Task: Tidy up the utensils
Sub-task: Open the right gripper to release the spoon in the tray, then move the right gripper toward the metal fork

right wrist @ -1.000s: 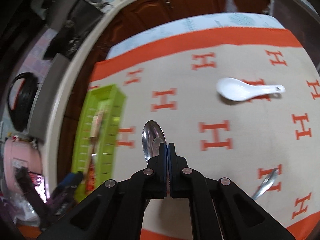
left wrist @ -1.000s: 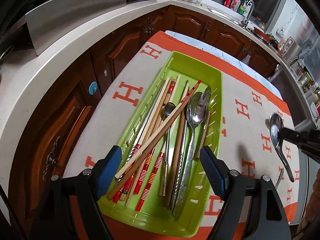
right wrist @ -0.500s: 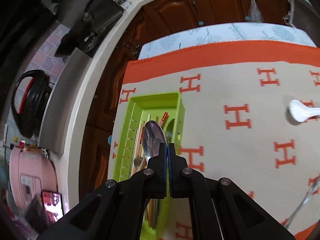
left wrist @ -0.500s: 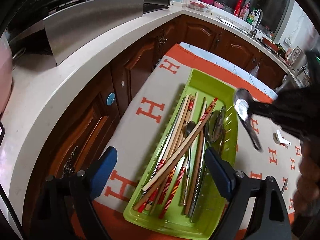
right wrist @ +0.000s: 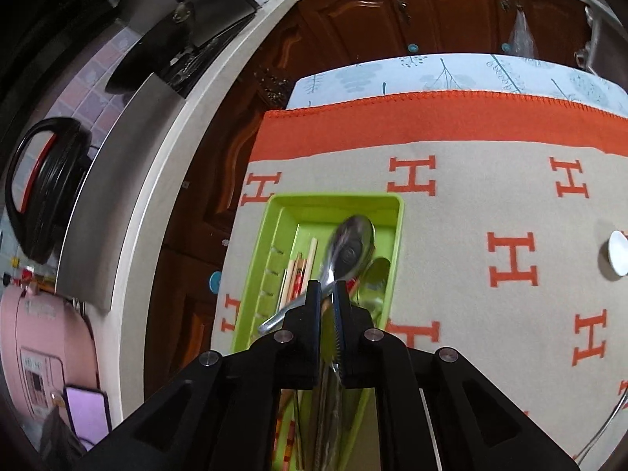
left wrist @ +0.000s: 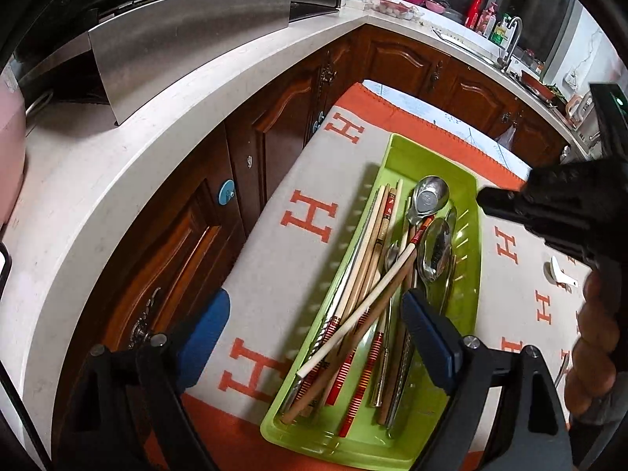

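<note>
A green plastic tray [left wrist: 469, 274] lies on the H-patterned cloth and holds several chopsticks [left wrist: 365, 274] and metal spoons. My left gripper [left wrist: 312, 314] hangs open and wide above the tray's near end, gripping nothing. My right gripper [right wrist: 327, 290] is over the tray [right wrist: 337, 198], and its jaws are opening with a narrow gap. The steel spoon [right wrist: 351, 245] it carried is blurred and tilted, its handle slipping out past the left finger. In the left wrist view that spoon [left wrist: 429, 196] rests in the tray's far end, apart from the right gripper [left wrist: 486, 198].
A white ceramic spoon [left wrist: 559, 272] lies on the cloth right of the tray, also at the right edge [right wrist: 620, 253]. Another metal utensil [right wrist: 604, 428] lies near the cloth's right corner. A white counter [left wrist: 117, 180] and wooden cabinets [left wrist: 274, 149] border the left side.
My right gripper carried the steel spoon leftwards from the cloth to above the tray. Its jaws have parted slightly and the spoon has dropped in. The left gripper stayed over the tray.
</note>
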The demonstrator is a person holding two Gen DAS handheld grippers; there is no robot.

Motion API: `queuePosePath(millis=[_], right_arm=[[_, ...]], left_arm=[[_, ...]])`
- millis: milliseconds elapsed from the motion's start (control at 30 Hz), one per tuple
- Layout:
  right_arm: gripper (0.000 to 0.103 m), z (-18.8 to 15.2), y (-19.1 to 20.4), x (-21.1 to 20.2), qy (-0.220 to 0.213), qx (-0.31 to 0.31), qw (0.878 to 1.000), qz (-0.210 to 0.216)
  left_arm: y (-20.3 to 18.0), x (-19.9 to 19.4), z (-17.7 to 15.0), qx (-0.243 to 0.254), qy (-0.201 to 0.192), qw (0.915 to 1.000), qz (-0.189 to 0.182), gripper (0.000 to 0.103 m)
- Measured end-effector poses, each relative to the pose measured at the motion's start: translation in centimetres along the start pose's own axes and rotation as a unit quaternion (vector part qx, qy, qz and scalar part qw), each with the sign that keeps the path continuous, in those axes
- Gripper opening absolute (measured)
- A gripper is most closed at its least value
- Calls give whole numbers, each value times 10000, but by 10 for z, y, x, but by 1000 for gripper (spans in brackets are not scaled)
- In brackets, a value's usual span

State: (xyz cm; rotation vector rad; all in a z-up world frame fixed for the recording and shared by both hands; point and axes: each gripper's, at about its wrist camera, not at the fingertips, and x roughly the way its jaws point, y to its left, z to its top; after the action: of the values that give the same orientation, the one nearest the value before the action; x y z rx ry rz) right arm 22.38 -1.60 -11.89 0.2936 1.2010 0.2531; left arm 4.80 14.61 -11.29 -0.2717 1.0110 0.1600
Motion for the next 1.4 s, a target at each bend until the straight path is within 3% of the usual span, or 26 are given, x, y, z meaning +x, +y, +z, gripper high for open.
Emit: queuePosePath(millis=[400,600,900,1133,1400], right_arm=[[7,-63,-54,-54,102,-59,9999,-100],[12,-99,-104,-96,12,141,9996,-226],[21,-140,-205,-155,-270,1008,9938,-375],[23,-165,-261,-159,-107,1520,9874,-438],[33,-191,-292,-137,262,1967,9800,-112]], left_arm=[[-28,-21,-20,241,-29,9996,-152,88],[-60,-33,-36,542,-20,9975,-455,88],[-117,-44,-61,1027,41,9900,-967,88],[-153,-38,-81,1512,185,9833,-996,88],[-168,-31,-89,1701,380,9791,-1049,88]])
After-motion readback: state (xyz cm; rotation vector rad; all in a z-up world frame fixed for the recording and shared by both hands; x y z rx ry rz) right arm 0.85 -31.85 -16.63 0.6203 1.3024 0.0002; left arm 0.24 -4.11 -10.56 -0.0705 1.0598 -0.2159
